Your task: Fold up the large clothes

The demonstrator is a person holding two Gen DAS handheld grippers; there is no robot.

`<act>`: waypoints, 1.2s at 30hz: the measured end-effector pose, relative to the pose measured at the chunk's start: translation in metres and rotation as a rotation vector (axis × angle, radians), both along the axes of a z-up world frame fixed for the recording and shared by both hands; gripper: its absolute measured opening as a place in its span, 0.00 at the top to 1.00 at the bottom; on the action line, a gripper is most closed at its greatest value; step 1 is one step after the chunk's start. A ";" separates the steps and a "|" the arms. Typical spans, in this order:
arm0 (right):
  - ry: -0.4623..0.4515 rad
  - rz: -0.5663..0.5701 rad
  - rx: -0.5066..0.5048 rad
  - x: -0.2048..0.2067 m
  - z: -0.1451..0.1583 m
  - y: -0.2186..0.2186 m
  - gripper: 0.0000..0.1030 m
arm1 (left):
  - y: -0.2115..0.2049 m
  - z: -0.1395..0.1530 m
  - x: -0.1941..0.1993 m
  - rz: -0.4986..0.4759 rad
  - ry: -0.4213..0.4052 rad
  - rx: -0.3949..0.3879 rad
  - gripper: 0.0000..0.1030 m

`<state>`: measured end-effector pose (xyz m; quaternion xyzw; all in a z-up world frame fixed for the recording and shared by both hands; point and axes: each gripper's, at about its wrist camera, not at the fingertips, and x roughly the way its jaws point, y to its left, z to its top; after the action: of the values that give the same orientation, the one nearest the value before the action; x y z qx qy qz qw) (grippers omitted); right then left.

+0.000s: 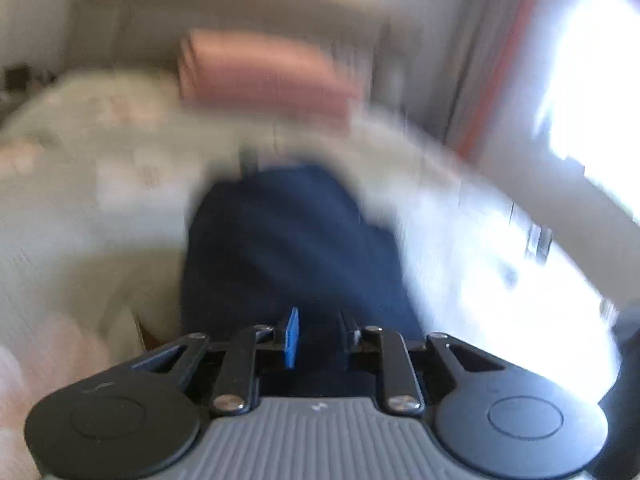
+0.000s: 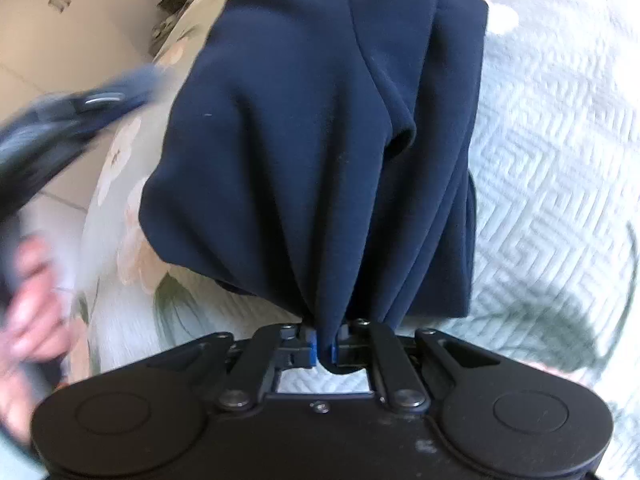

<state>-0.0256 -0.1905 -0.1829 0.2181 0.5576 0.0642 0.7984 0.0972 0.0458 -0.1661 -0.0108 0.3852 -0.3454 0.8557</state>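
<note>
Dark navy blue garment (image 2: 320, 128), soft knit fabric, lies partly folded on a pale quilted bedspread (image 2: 552, 152) with a raised zigzag pattern. In the right wrist view its long axis runs from the gripper at the bottom up and away to the top of the frame, near end gathered into pleats, far end flat on the bed. A second layer or sleeve overlaps along the right side, with a fold edge running roughly the same way.

Right gripper (image 2: 325, 350): jaws nearly closed, blue pads clamped on the bunched near edge of the navy garment, cloth pinched between them and lifted in taut ridges. Firm grasp.

Left gripper (image 1: 318, 338): view heavily motion-blurred. Jaws stand a little apart, one blue pad visible on the left finger. Navy cloth fills the area just ahead and under the fingers, but the pads do not look to be pressing on it; gap between them seems free. Contact with the cloth cannot be told for sure through the blur.

Same gripper shows as a dark smear at the left edge of the right wrist view, with a person's hand (image 2: 28, 300) wrapped on its handle, off to the side of the garment over the floral-print border (image 2: 132, 216) of the bedspread.

Pink folded cloth or pillow (image 1: 268, 76) sits farther up the bed, blurred. Bright window (image 1: 592, 92) at right, curtain with a red stripe (image 1: 500, 56) beside it.
</note>
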 end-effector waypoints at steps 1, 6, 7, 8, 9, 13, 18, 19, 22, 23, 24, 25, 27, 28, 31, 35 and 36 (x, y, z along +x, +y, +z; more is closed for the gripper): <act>-0.017 0.019 -0.046 0.000 0.012 -0.004 0.92 | 0.002 -0.015 -0.003 -0.015 0.001 0.010 0.79; -0.231 0.076 -0.283 0.035 0.069 -0.019 0.32 | 0.030 -0.016 -0.007 0.012 0.038 -0.034 0.85; -0.273 0.093 -0.321 0.052 0.075 -0.015 0.32 | 0.032 -0.017 -0.010 0.007 0.030 -0.022 0.85; -0.310 0.102 -0.347 0.069 0.081 -0.013 0.33 | 0.034 -0.017 -0.014 0.001 0.023 -0.006 0.85; -0.350 0.098 -0.362 0.087 0.085 -0.011 0.37 | 0.029 -0.017 -0.017 -0.002 0.017 0.005 0.85; -0.418 0.017 -0.252 0.151 0.089 -0.024 0.41 | 0.026 -0.013 -0.020 -0.031 0.001 0.031 0.86; -0.360 -0.014 -0.312 0.221 0.039 -0.017 0.52 | 0.022 -0.012 -0.035 -0.063 -0.057 0.079 0.86; -0.314 -0.038 -0.401 0.232 0.021 -0.014 0.51 | 0.026 -0.012 -0.034 -0.059 -0.051 0.070 0.86; -0.208 -0.132 -0.478 0.238 -0.036 -0.038 0.43 | 0.037 -0.005 -0.027 -0.067 -0.007 0.032 0.86; -0.212 -0.169 -0.413 0.233 -0.037 -0.049 0.43 | 0.040 0.000 -0.024 -0.074 0.016 0.016 0.85; -0.216 -0.177 -0.389 0.230 -0.032 -0.053 0.43 | 0.042 0.007 -0.021 -0.093 0.029 0.000 0.85; -0.221 -0.171 -0.401 0.227 -0.025 -0.052 0.43 | 0.042 0.013 -0.019 -0.105 0.021 -0.010 0.85; -0.232 -0.162 -0.430 0.220 -0.015 -0.053 0.43 | 0.038 0.029 -0.013 -0.126 -0.024 -0.034 0.84; -0.242 -0.167 -0.446 0.214 -0.007 -0.053 0.43 | 0.033 0.036 -0.009 -0.141 -0.051 -0.054 0.83; -0.315 -0.177 -0.541 0.187 0.032 -0.038 0.44 | 0.009 0.037 -0.003 -0.243 -0.069 -0.060 0.72; -0.374 -0.065 -0.560 0.141 0.051 0.002 0.41 | -0.003 -0.011 -0.018 -0.327 0.006 -0.013 0.67; -0.342 -0.014 -0.584 0.135 0.043 0.014 0.43 | 0.012 -0.017 -0.019 -0.294 0.054 -0.062 0.72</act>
<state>0.1092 -0.1767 -0.1400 -0.0299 0.4088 -0.0681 0.9096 0.0781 0.0582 -0.1832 0.0100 0.3948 -0.4781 0.7845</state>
